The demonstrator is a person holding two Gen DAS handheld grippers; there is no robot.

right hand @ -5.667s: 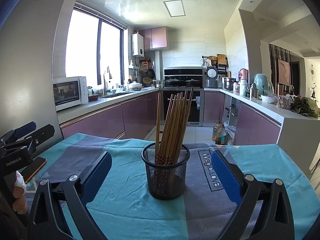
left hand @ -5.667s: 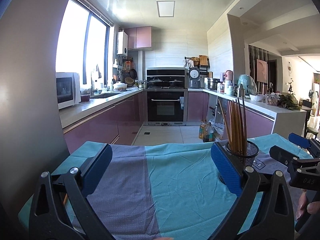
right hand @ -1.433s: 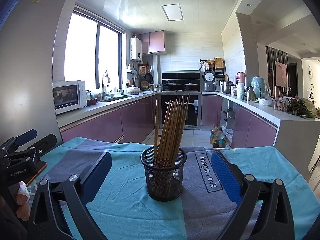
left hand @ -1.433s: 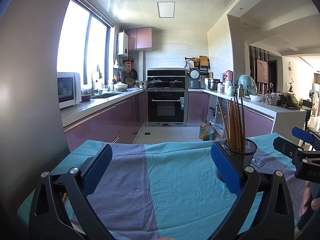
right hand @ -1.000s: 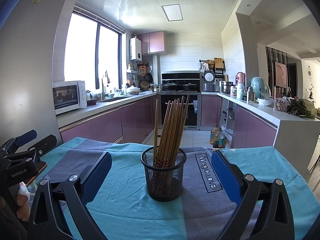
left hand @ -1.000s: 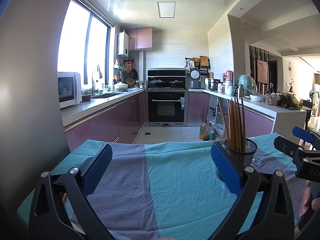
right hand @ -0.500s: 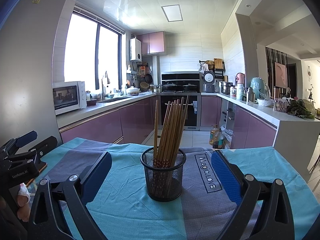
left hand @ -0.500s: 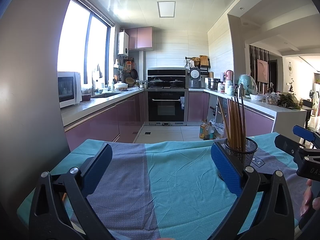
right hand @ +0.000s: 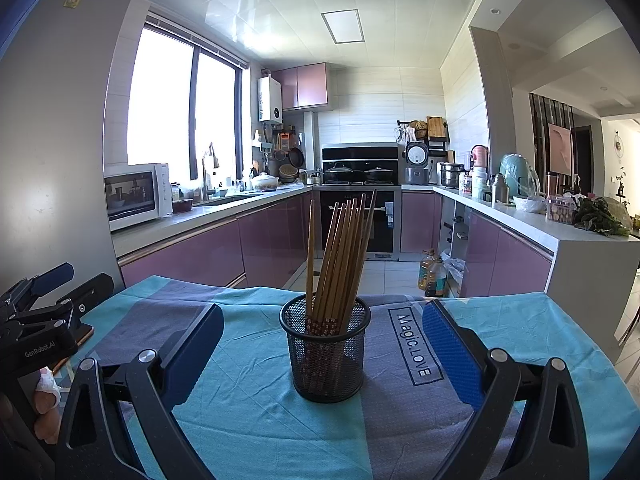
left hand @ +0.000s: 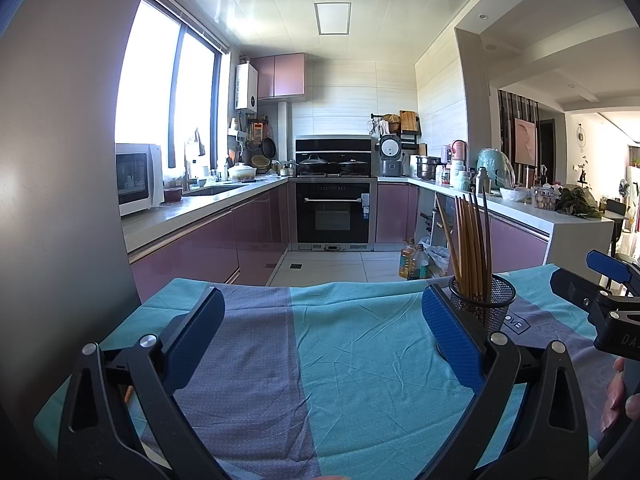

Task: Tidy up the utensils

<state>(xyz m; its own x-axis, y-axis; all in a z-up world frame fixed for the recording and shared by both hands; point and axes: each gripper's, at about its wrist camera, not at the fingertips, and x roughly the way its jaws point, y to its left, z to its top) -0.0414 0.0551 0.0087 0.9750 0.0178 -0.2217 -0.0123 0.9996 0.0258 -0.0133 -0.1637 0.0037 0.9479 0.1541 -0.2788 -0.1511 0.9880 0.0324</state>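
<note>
Both tools' jaws spread wide as before, right tool (right hand: 322, 344) framing chopstick holder (right hand: 325, 354), left tool (left hand: 320, 332) unmoved over cloth (left hand: 352, 360)

A mesh holder (right hand: 325, 354) stands on the tablecloth (right hand: 248, 412) with chopsticks (right hand: 340, 256) upright in it, leaning slightly right. The right gripper (right hand: 323, 354) is near, its fingers spread either side of the holder. The left gripper (left hand: 320, 338) sits to the left, over cloth. Kitchen counters (right hand: 200, 216) lie far behind.
</note>
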